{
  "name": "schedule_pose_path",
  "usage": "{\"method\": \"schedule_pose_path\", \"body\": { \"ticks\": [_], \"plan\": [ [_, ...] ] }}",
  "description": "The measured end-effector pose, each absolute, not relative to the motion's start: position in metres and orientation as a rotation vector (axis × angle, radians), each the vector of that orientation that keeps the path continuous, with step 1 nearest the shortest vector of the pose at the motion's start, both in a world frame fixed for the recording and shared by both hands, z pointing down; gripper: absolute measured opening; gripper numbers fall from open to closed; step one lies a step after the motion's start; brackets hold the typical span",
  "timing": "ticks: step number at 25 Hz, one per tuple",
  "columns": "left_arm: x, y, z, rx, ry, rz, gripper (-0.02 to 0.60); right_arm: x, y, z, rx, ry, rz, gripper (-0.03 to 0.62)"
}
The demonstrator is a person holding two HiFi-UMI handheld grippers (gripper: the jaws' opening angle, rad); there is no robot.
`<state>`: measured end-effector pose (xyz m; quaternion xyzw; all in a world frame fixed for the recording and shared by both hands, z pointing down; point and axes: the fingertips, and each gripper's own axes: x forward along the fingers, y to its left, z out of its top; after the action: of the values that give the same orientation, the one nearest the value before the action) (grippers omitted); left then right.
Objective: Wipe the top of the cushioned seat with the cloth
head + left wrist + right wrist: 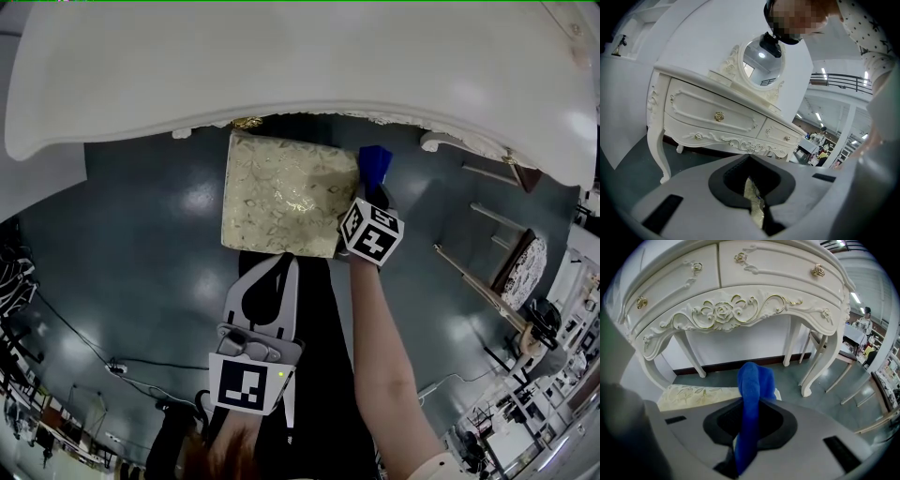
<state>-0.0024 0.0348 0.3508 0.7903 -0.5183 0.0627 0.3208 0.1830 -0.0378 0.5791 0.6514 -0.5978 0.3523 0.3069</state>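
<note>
**Item 1 – cushioned seat** (286,197): square top, cream/gold leaf-pattern fabric. Stands on dark floor (141,244), far edge tucked under front of table.

**Item 2 – cloth** (752,394): blue, bunched into a thick fold. Sits at seat's far R corner, partly over the R edge in head view. Contact w/ seat fabric: can't tell.

**Item 3 – right gripper** (743,453): jaws clamped on the cloth, which sticks up and out past the tips. Marker cube (372,232) just beside seat's near R corner. Bare forearm runs back toward the person.

**Item 4 – left gripper** (757,206): jaws drawn together, nothing held. Only a thin slit btwn them, seat fabric showing through it. In head view the tips point at seat's near edge, approx. mid-width, close to it. Held low, near the person's body.

**Item 5 – table** (281,66): white dressing type, curved top, carved legs. Drawers w/ gold knobs, gilt rose carving on front apron. Oval mirror (761,65) on top.

**Item 6 – chair** (517,267): pale frame, patterned seat pad. Stands R of table, well apart from the cushioned seat.
</note>
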Motion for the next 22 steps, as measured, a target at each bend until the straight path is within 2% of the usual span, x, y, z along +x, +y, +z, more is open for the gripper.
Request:
{"method": "schedule_pose_path", "body": {
  "ticks": [22],
  "plan": [
    [-0.034, 0.036, 0.351, 2.036, -1.419, 0.146, -0.002, 0.131, -0.047, 0.578, 1.690, -1.628, 0.916, 0.061]
  ]
}}
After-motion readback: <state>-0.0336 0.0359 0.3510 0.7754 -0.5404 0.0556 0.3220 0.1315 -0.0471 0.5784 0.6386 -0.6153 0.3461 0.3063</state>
